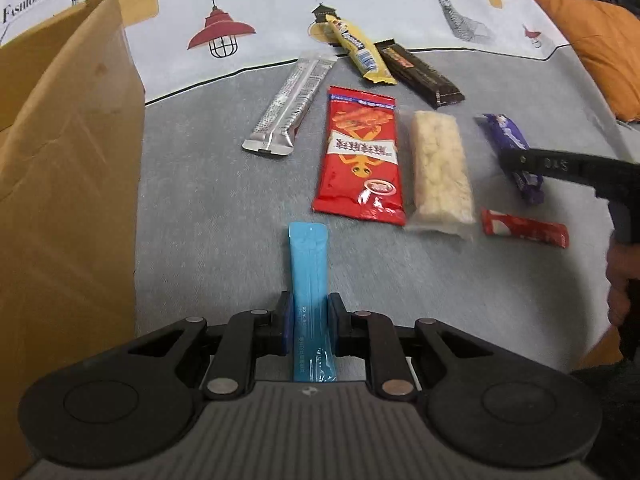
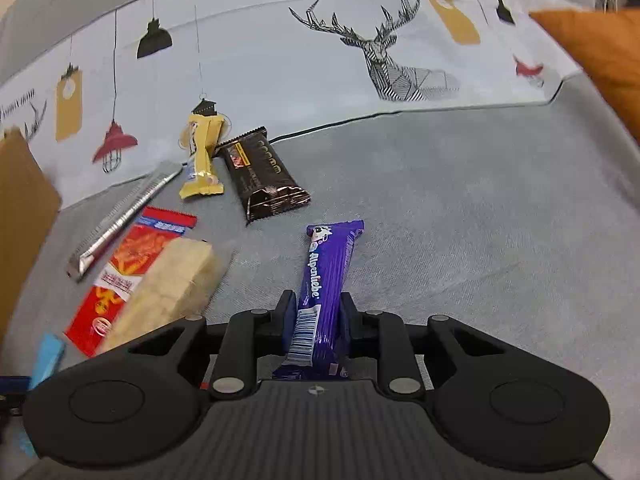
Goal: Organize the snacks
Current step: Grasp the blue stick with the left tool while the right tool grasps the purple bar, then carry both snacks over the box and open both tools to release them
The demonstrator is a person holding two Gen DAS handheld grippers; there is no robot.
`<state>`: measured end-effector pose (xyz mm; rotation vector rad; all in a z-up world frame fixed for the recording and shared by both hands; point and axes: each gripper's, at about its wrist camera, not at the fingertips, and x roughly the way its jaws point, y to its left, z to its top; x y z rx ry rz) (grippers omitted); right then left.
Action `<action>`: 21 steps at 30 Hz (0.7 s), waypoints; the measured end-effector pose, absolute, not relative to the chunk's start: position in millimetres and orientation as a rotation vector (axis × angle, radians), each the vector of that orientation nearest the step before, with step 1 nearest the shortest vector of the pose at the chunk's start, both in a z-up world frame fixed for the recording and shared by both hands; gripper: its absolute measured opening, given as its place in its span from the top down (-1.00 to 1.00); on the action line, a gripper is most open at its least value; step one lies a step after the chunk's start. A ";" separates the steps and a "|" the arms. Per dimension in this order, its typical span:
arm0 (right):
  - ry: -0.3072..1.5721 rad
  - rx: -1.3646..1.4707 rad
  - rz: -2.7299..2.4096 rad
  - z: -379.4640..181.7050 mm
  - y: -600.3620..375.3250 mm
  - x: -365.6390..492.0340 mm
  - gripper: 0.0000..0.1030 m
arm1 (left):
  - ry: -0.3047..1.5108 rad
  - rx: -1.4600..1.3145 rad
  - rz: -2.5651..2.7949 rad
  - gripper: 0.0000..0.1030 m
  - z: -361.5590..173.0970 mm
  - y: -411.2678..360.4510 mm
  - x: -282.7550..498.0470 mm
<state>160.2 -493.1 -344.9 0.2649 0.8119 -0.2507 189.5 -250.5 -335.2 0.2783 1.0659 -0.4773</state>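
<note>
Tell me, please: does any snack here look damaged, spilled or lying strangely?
Nothing looks torn or spilled. The yellow bar and the dark chocolate bar touch at their far ends. The left claw grips the blue stick, the right claw the purple bar.

Two hand-held grippers angle steeply down, each seen from its own wrist camera. The left gripper has its jaws drawn close together, the dark pads pressed on either side of a blue stick sachet that juts forward between them. The right gripper is likewise nearly closed, its pads clamped on a purple candy bar that leans slightly between the fingers. From the left camera, the right gripper's black body reaches in from the frame's edge, and a person's hand wraps its handle, though blur there leaves the fingers' exact hold hard to make out.
</note>
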 end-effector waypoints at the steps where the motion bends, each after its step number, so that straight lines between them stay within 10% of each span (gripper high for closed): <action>1: 0.807 0.267 -0.251 -343.2 -492.7 159.1 0.54 | 1.060 0.281 -0.479 0.63 -332.0 -250.1 186.1; 21: 0.679 0.241 -0.159 -268.6 -407.4 92.3 0.54 | 0.931 0.123 -0.553 0.63 -253.1 -195.6 141.7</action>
